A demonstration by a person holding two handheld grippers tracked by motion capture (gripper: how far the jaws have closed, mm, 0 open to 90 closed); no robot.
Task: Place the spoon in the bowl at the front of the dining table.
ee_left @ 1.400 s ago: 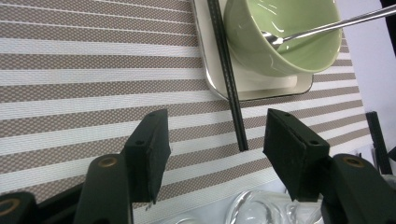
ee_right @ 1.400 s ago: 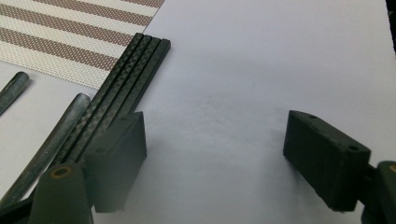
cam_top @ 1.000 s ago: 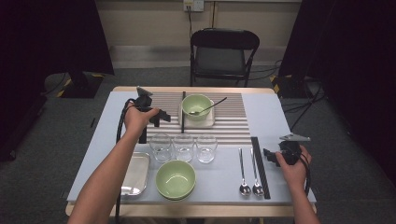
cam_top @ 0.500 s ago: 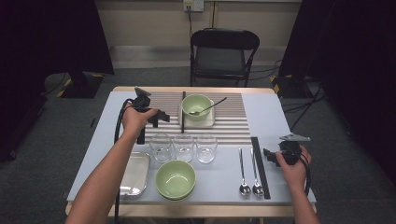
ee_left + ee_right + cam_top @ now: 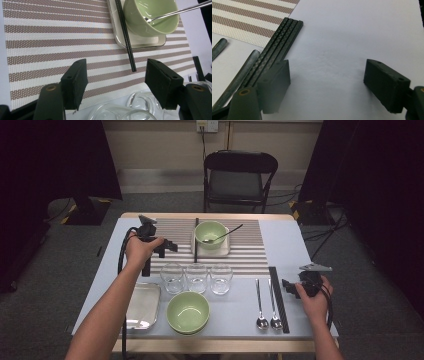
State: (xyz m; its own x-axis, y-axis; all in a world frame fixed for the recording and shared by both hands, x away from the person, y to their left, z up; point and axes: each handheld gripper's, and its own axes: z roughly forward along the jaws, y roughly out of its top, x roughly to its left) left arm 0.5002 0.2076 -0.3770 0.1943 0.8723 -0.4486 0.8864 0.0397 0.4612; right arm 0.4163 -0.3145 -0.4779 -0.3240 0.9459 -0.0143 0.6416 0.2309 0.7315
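Over the striped placemat (image 5: pixel 50 45), the left gripper (image 5: pixel 116 77) hovers with jaws apart and empty, nearer than the right gripper (image 5: pixel 295 286), also gaping, to the black chopsticks (image 5: pixel 126 35), whose length runs straight ahead, leaning on the white tray (image 5: pixel 140 42).

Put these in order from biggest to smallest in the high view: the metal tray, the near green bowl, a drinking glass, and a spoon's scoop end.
1. metal tray and near green bowl: they look about alike, so I won't rank them.
2. drinking glass.
3. spoon's scoop end, the smallest.
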